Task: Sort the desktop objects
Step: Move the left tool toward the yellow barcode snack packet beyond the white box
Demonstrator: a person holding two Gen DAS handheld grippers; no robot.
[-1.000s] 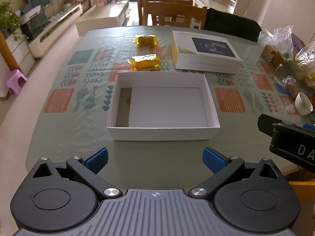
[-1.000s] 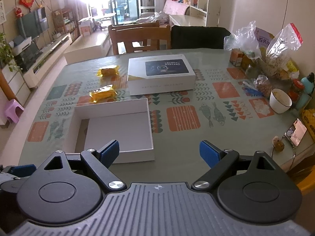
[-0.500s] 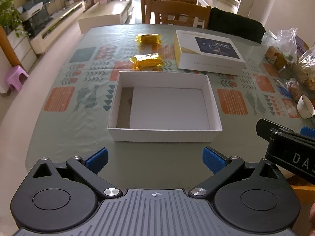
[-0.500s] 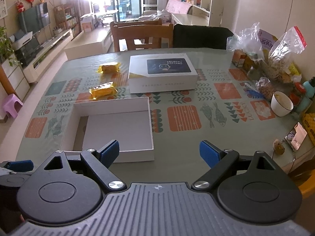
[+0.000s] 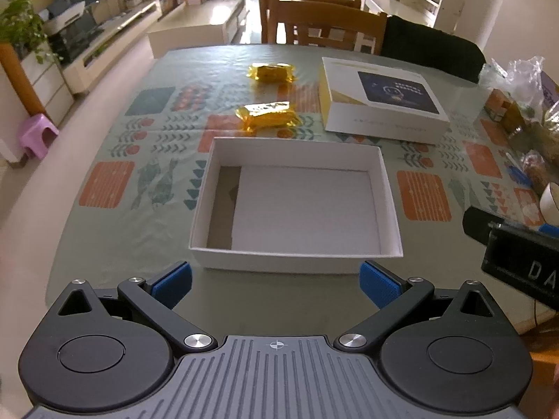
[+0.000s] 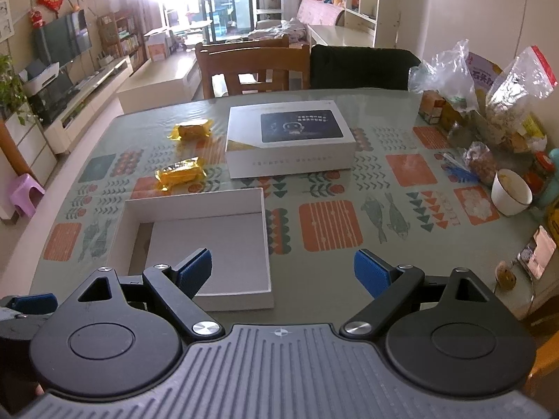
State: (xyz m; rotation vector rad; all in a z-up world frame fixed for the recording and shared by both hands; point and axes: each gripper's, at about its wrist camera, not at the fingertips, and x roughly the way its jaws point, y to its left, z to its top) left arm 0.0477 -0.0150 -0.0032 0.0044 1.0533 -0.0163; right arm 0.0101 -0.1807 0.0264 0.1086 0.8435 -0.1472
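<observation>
An open white box tray (image 5: 223, 160) (image 6: 195, 206) lies empty on the table. Two yellow wrapped snacks lie beyond it: the nearer snack (image 5: 267, 114) (image 6: 181, 174) just past its far rim, the farther snack (image 5: 271, 72) (image 6: 191, 130) toward the chairs. A closed white box with a dark picture (image 5: 384, 99) (image 6: 290, 138) sits to their right. My left gripper (image 5: 276, 284) is open and empty, just short of the tray's near wall. My right gripper (image 6: 283, 272) is open and empty, above the tray's near right corner.
Plastic bags and food packets (image 6: 489, 104) crowd the table's right side, with a white bowl (image 6: 512, 192) and a phone (image 6: 536, 251) near the right edge. Wooden chairs (image 6: 251, 66) stand at the far side. The right gripper's body (image 5: 517, 255) shows in the left wrist view.
Both grippers have risen and drawn slightly forward over the table; the tray looks a little farther below. Jaws stay open. No object has moved.
</observation>
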